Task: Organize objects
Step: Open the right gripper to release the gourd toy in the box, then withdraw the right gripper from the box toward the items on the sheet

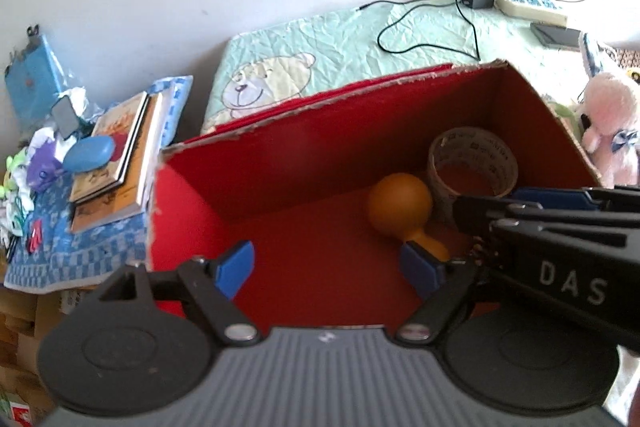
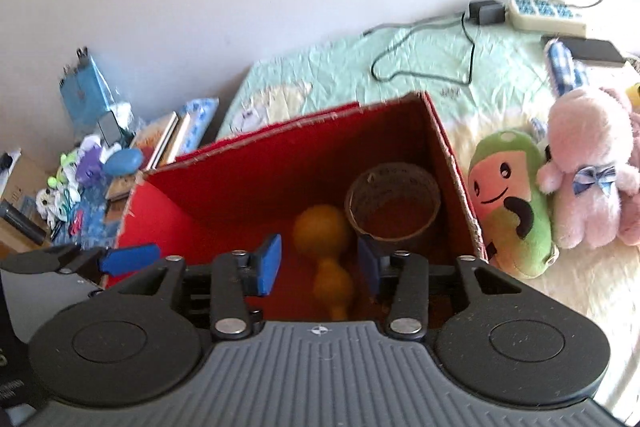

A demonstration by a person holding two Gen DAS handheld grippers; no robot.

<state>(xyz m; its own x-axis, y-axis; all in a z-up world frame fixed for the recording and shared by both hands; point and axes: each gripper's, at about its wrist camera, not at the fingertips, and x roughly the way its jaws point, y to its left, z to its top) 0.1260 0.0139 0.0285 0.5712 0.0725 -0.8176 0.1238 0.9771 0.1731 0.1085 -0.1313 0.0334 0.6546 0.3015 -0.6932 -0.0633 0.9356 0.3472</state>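
Red box [image 1: 280,187], open top, on a bed with a green bear quilt [image 1: 360,39]. Contents: one orange gourd-shaped toy [image 1: 400,211] on the floor of the box, bulb toward the far wall; one roll of tape [image 1: 472,163] standing in the far right corner, just beside the toy, contact between them not clear.

Left gripper [image 1: 334,271]: we hold it over the box, jaws spread wide, nothing between them. Right gripper [image 2: 318,265]: also over the box, jaws parted on either side of the toy's narrow end; we judge they have let it go, since the toy appears to lie on the box floor.

Step in hand, as we judge it: the toy and tape are stowed. Next item, likely the green plush [image 2: 510,211] or pink plush [image 2: 588,167] lying just outside the right wall; that calls for lifting the right gripper clear of the wall and closing on soft, yielding fabric.

Hard to make out: the toy is blurred in the right wrist view, its lower end cut off by the gripper body. The near wall of the box is hidden. The books [image 1: 116,163] and clutter at left are too small to itemise.
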